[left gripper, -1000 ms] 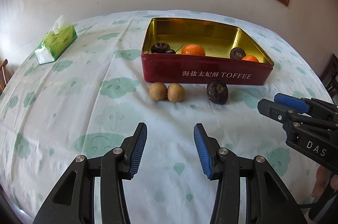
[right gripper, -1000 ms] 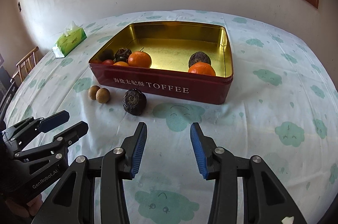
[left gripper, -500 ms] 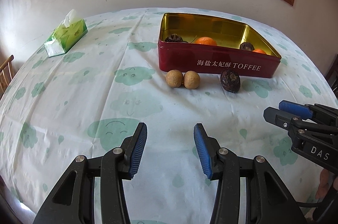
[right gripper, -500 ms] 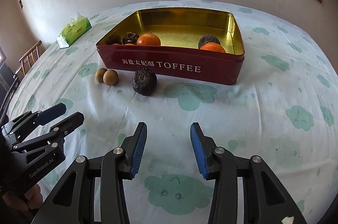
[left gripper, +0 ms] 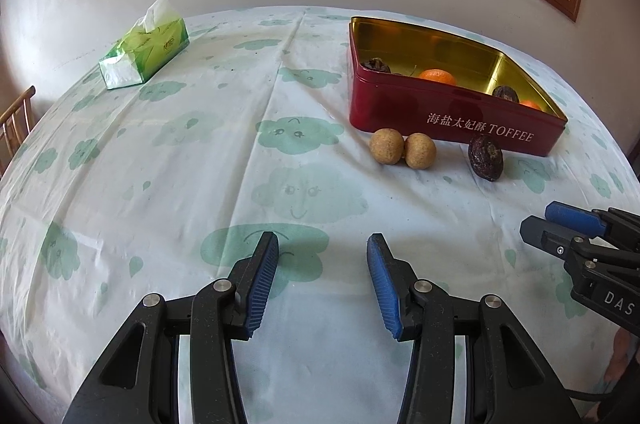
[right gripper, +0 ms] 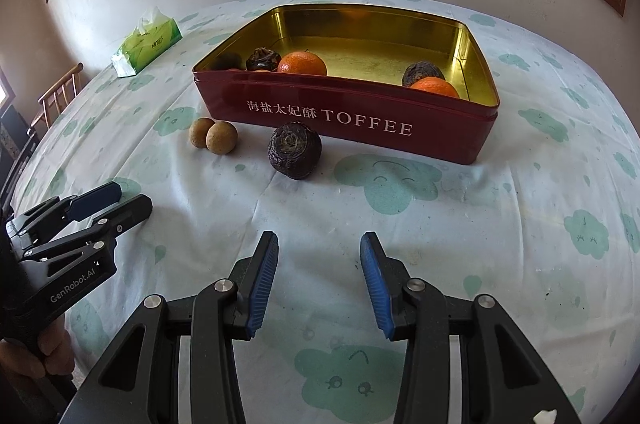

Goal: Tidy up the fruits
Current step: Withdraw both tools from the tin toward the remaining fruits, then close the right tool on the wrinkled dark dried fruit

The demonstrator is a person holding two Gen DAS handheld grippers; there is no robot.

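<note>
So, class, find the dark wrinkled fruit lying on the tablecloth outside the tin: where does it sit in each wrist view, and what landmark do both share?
Left wrist view: the dark wrinkled fruit lies right of centre, right of the two tan round fruits.
Right wrist view: the same fruit lies just left of centre, upper half, right of the tan pair.
Shared landmark: the red TOFFEE tin directly behind it.

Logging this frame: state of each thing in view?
Left gripper: open, empty.
Right gripper: open, empty.
Tin: lidless, some fruit inside.
Two brown fruits: on cloth, touching, outside tin.
Dark fruit: on cloth, outside tin.
Tissue pack: open, tissue sticking out.
</note>
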